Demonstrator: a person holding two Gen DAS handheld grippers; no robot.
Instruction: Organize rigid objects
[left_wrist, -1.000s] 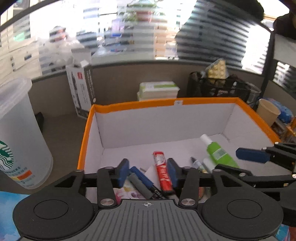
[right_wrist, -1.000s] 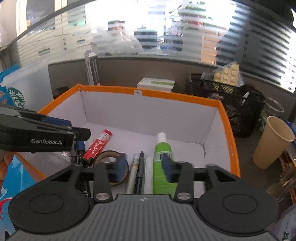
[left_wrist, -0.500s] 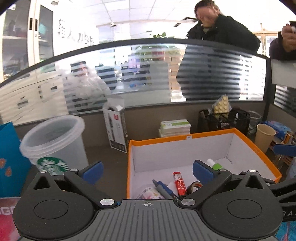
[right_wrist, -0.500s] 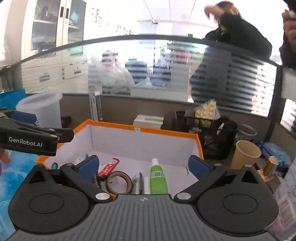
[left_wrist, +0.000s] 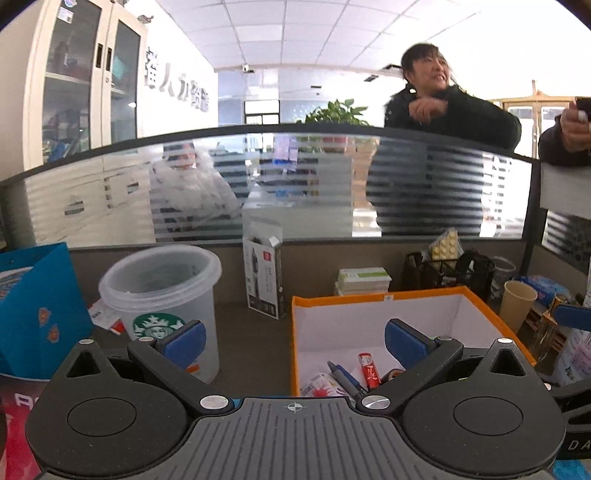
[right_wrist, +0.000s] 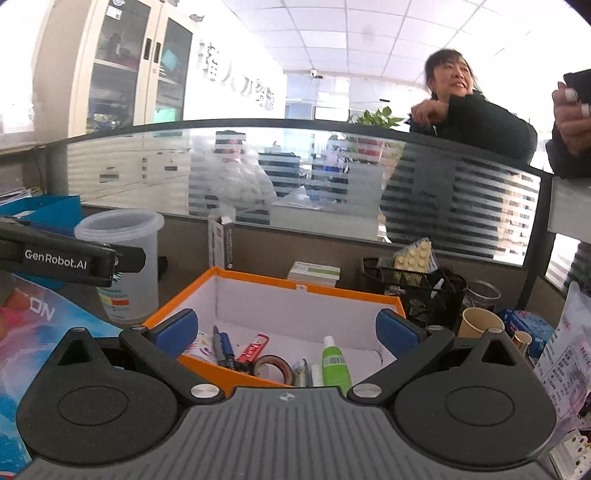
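Ahead of the right tongs (right_wrist: 286, 334), an orange-rimmed box (right_wrist: 306, 291) is seen on the desk (left_wrist: 255, 343), w/ the task's items lying inside it: a green bottle (right_wrist: 335, 363), a tape roll (right_wrist: 273, 365), a red tube (right_wrist: 253, 348), a blue pen (right_wrist: 227, 347) and a grey pen (right_wrist: 217, 345). The tube lies betw. the pens and the tape roll; the bottle is at the far right of the row. The right tongs are spread fully wide, nothing betw. the blue pads (right_wrist: 176, 332); their jaws have just been opening. The left tongs (left_wrist: 295, 341) are likewise spread wide and carry nothing, jaws also just opened. From the left view the box sits ahead and to the right of the left tongs, its near left corner betw. the pads. A clear plastic cup (left_wrist: 162, 295) w/ a green logo stands just behind the left pad. A paper cup (left_wrist: 519, 304) is seen beyond the box, right side. A black mesh basket (right_wrist: 424, 291) stands behind the box.
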